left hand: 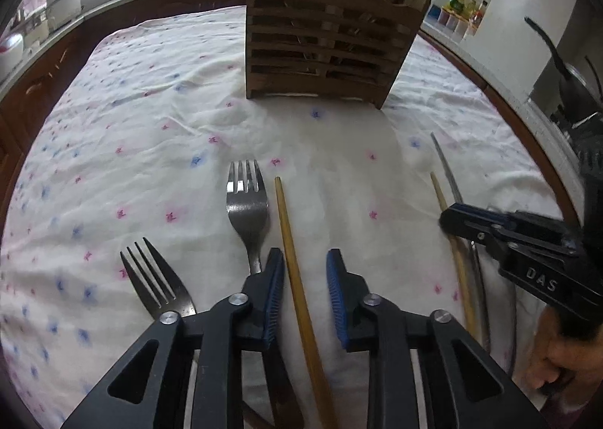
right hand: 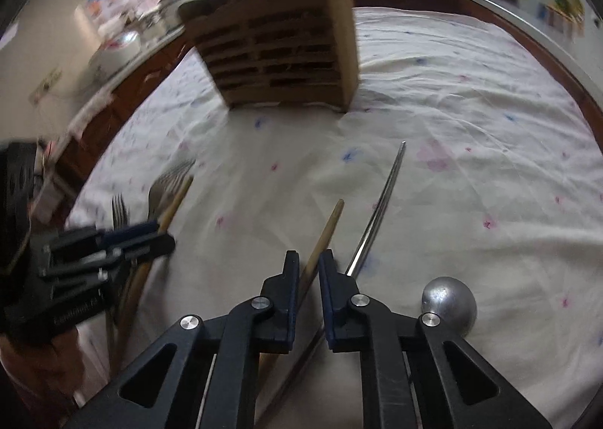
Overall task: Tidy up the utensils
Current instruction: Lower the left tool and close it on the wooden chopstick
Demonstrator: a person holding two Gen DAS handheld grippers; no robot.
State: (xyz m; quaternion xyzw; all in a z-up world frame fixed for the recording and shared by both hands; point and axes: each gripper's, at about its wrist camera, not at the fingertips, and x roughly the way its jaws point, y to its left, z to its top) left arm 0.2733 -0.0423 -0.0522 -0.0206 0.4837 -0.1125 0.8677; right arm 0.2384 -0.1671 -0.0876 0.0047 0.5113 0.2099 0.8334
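Observation:
A slatted wooden utensil holder [left hand: 324, 41] stands at the far middle of the table; it also shows in the right wrist view [right hand: 282, 45]. My left gripper [left hand: 305, 259] is open, its jaws either side of a wooden chopstick [left hand: 292, 240] lying on the cloth. Two forks [left hand: 247, 199] [left hand: 154, 278] lie to its left. My right gripper [right hand: 309, 259] has its jaws narrowly apart around a second wooden chopstick [right hand: 328, 229]. A metal chopstick [right hand: 380, 203] lies just right of it. A metal spoon bowl [right hand: 448, 301] lies at the right.
The table has a white cloth with pink and blue flowers [left hand: 150, 109]. Kitchen counters ring it, with a rice cooker [right hand: 117, 48] on the left and bottles [left hand: 463, 11] and a pan [left hand: 565, 78] on the right. Utensils stand in the holder.

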